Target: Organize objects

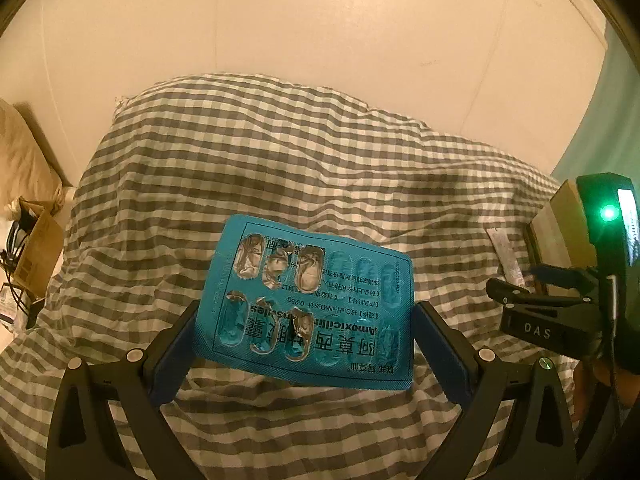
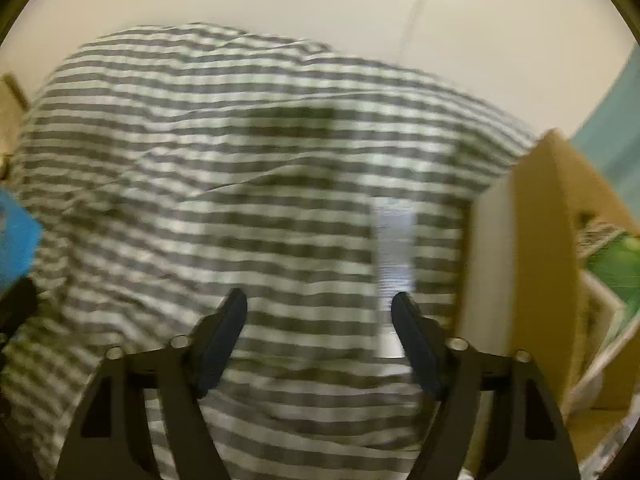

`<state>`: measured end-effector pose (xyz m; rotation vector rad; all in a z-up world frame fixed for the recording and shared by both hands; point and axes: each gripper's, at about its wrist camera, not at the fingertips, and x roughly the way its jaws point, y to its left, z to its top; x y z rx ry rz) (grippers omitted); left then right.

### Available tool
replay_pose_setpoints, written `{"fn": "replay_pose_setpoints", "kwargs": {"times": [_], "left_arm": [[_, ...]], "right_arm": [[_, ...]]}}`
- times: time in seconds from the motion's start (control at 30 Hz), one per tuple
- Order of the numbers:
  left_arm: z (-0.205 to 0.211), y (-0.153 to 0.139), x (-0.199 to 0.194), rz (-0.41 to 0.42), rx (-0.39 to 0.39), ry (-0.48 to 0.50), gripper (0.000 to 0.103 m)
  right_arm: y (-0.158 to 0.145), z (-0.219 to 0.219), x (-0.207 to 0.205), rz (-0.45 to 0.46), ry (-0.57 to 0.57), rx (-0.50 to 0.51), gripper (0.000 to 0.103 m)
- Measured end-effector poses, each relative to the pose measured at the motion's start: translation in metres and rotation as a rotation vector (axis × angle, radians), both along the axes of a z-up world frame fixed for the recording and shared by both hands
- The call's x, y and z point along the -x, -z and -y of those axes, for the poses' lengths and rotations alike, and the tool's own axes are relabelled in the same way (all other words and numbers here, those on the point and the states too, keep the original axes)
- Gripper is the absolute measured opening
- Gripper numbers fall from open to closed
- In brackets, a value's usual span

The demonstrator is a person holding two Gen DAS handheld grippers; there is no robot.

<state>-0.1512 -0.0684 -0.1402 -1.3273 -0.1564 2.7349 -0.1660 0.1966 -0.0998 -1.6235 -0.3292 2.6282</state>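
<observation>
My left gripper (image 1: 306, 324) is shut on a blue amoxicillin blister pack (image 1: 308, 304), held flat between its blue fingers above a grey-and-white checked quilt (image 1: 280, 168). Several of its pockets are torn open. The pack's edge shows blurred at the left of the right wrist view (image 2: 16, 236). My right gripper (image 2: 320, 320) is open and empty over the quilt, next to an open cardboard box (image 2: 536, 248). It also shows at the right edge of the left wrist view (image 1: 516, 292). A silver strip (image 2: 394, 252) lies on the quilt ahead of the right gripper.
The cardboard box (image 1: 560, 224) stands on the quilt's right side and holds a green packet (image 2: 616, 268). A second cardboard box (image 1: 36, 256) with cables sits at the far left beside a beige pillow (image 1: 20, 160). A cream wall (image 1: 320, 20) rises behind.
</observation>
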Motion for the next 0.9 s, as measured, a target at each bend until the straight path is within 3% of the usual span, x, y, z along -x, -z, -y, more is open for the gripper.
{"fn": "replay_pose_setpoints", "kwargs": {"times": [0.17,0.37,0.57,0.63,0.77,0.9], "left_arm": [[-0.005,0.007,0.013,0.002,0.001,0.014,0.101],[-0.015,0.014,0.029,0.012,0.037,0.017,0.101],[-0.027,0.023,0.030,0.025,0.081,0.051,0.101],[-0.029,0.026,0.030,0.033,0.093,0.051,0.101],[-0.030,0.026,0.026,0.038,0.108,0.044,0.101],[-0.033,0.012,0.010,0.028,0.129,0.048,0.101]], "right_arm": [[0.013,-0.015,0.012,0.110,0.048,-0.033,0.072],[0.036,-0.020,0.024,0.150,0.057,-0.184,0.051],[0.040,-0.035,0.035,0.206,0.079,-0.130,0.044],[0.033,-0.037,0.028,0.195,0.085,-0.095,0.025],[0.014,-0.032,-0.003,0.160,0.038,-0.104,0.022],[-0.012,-0.033,-0.033,0.129,0.009,-0.045,0.022]]}}
